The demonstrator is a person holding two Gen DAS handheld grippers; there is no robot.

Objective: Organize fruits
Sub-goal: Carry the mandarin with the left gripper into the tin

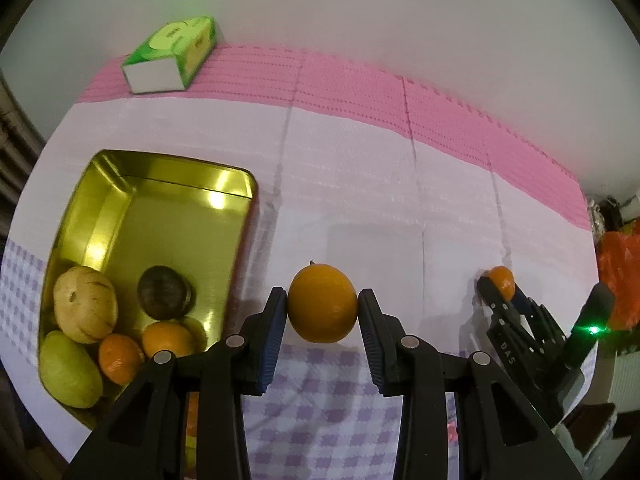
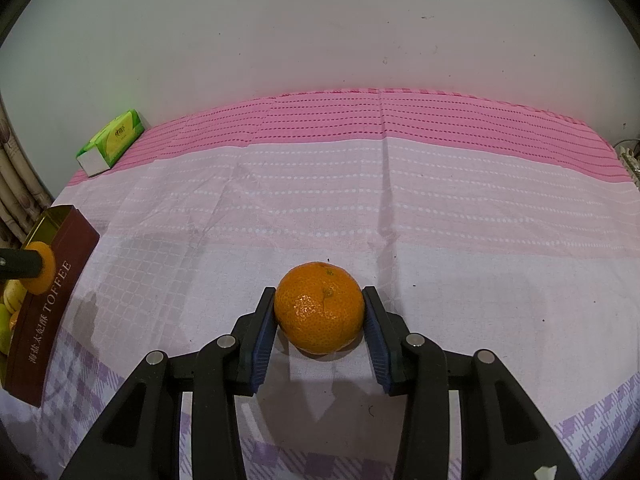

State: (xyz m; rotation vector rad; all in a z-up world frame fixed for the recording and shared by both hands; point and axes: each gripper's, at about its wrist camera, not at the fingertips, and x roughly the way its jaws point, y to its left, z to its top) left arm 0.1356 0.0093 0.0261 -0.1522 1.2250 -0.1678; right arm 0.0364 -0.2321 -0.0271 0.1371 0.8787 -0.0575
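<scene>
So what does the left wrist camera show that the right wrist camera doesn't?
Only the left wrist view shows the inside of the gold tin, with five or so fruits in it.

Only the right wrist view shows the tin's brown side, lettered TOFFEE.

Both show the green tissue pack, the cloth, and each gripper shut on an orange.

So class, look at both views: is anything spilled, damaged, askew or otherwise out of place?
Nothing stands out. Each gripper holds an intact orange, the toffee tin sits flat with fruit inside, and the tissue pack lies undisturbed.
</scene>
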